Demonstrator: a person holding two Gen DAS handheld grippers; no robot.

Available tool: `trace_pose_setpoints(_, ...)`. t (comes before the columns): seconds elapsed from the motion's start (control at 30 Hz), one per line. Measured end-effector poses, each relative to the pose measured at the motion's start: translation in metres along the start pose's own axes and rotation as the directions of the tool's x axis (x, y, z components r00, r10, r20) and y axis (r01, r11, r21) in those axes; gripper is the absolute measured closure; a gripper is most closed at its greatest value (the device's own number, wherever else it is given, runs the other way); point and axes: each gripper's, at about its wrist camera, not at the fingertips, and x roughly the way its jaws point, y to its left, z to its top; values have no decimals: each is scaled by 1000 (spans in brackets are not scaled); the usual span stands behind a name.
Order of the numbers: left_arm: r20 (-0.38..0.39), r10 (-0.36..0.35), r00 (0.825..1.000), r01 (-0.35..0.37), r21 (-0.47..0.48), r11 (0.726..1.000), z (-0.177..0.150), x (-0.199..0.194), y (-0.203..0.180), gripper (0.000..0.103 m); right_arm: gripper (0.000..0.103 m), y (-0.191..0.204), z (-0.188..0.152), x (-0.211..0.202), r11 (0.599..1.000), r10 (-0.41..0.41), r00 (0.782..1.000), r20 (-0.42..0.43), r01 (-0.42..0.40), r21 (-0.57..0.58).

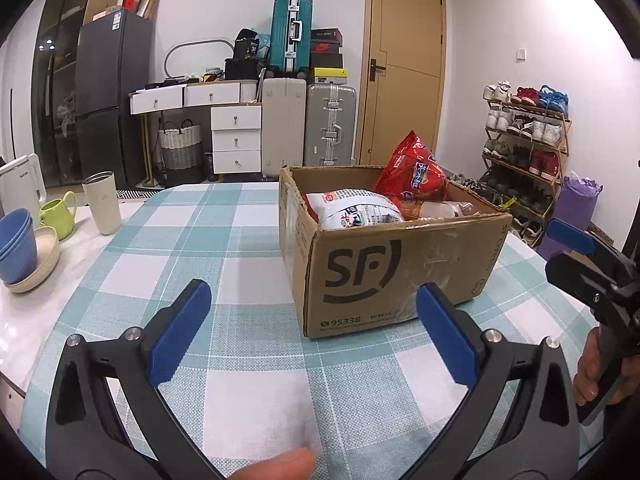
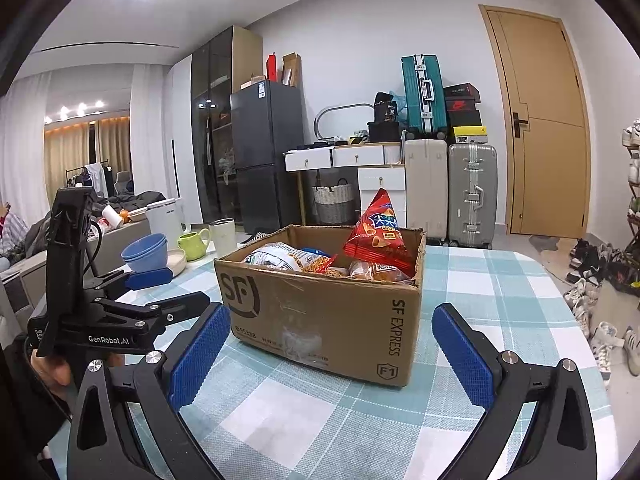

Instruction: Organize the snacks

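A lived-in room with a dark fridge, stacked suitcases, a wooden door and a shoe rack lies behind a bench (image 1: 224, 216) covered in a teal and white checked cloth.

Far to the left of the left claw (image 1: 314, 330), stacked blue bowls (image 1: 16, 246), a green mug (image 1: 60, 212) and a cream tumbler (image 1: 103, 203) sit grouped at the bench edge, likely kept clear of the working area.

The left claw hovers low over the cloth with its blue pads spread wide and nothing between them. A fingertip shows at the bottom edge of its view.

Ahead of it and slightly to its right stands an open cardboard box (image 1: 396, 276) printed with a courier logo, resting flat on the bench. The snacks are inside it: a white packet (image 1: 356, 212) lies on its side at the near left, and a red chip bag (image 1: 414, 176) stands propped, its top poking above the rim, seemingly because the packets beneath hold it up.

The right claw (image 2: 330, 354) hangs directly in front of the box, also spread wide and empty, the box framed between its pads. In its view an orange-patterned packet (image 2: 316, 262) lies between the white packet and the red bag.

With every visible snack in the box and none on the cloth, this fits either snacks already gathered in or a full box awaiting sorting.
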Motion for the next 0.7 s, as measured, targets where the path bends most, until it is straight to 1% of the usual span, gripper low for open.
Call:
trace_pose_setpoints(0.27,6,-3,1000,3,0,1000,-1,-1,0,1,0,-1,-1,2,1000,13,1000,-4,-13,3)
trace_pose_setpoints(0.7,8,-9,1000,9,-2,1000,-3,0,-1,1,0,-1,-1,4,1000,13,1000,-4,-13,5)
